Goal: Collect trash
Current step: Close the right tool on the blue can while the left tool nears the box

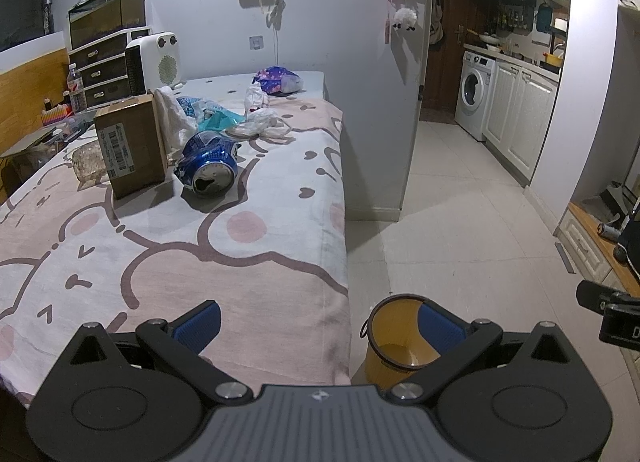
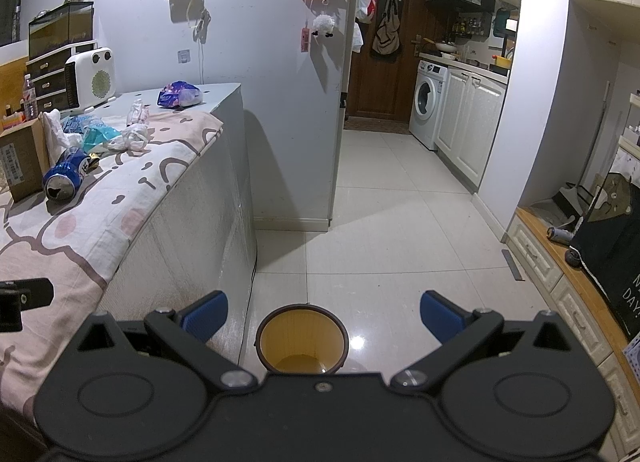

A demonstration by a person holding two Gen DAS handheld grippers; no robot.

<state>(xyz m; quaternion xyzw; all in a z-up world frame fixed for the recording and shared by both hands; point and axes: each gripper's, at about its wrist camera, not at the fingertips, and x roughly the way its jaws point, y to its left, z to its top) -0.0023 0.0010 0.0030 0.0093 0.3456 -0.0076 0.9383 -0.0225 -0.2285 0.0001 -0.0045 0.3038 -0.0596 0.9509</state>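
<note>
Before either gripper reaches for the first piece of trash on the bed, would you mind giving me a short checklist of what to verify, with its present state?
1. Left gripper open and empty: ok, fingers spread with nothing between them.
2. Right gripper open and empty: ok, likewise.
3. Yellow bin upright with its mouth clear: ok, it stands on the floor beside the bed and looks empty.
4. Crushed blue can reachable: ok, it lies on its side on the blanket, nothing on top, next to the cardboard box.
5. Crumpled wrappers separable: cannot tell, they overlap in a pile.
6. Whether the cardboard box counts as trash: cannot tell.
</note>
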